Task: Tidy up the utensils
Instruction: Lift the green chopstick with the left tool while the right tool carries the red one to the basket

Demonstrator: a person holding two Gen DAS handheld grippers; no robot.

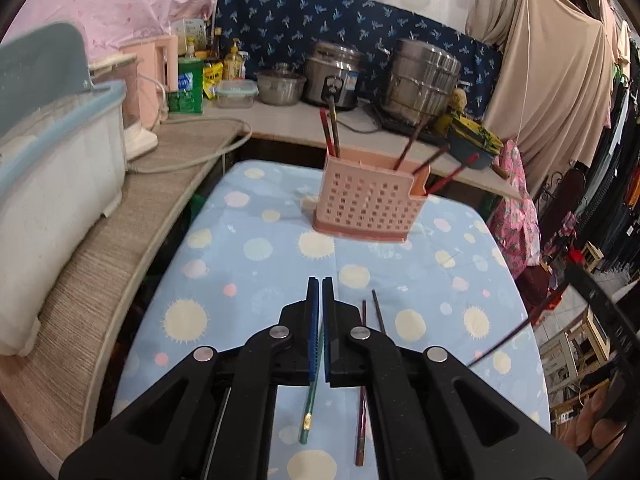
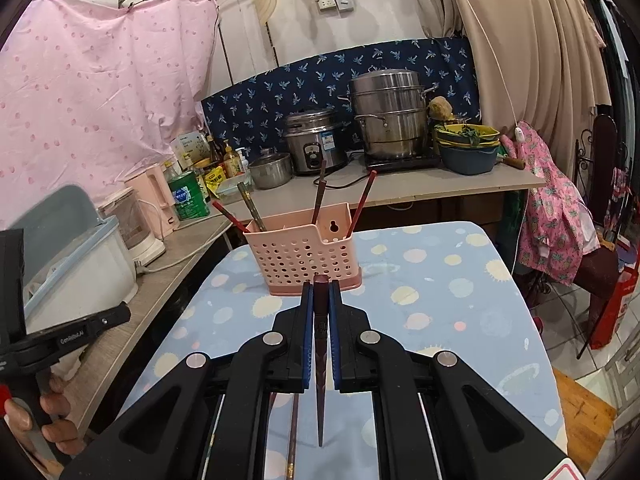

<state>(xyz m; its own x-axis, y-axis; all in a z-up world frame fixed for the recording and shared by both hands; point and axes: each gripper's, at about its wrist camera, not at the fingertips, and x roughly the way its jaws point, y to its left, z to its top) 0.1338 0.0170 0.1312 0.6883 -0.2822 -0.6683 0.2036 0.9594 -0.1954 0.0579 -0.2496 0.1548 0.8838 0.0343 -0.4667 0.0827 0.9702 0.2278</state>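
Chopsticks pinched in both grippers above the dotted tablecloth, pink holder behind.

The left gripper point(image 1: 321, 292) is clamped on a green chopstick point(image 1: 309, 416) with a gold band, tip hanging down; the right gripper point(image 2: 321, 294) is closed tight on a dark maroon chopstick point(image 2: 321, 360), pointed end downward. More dark chopsticks point(image 1: 362, 420) lie loose on the blue tablecloth point(image 1: 248, 264). The perforated pink holder point(image 2: 304, 254) stands upright mid-table, several red and brown sticks leaning out of it. Steel pots point(image 2: 390, 120) crowd the counter beyond.
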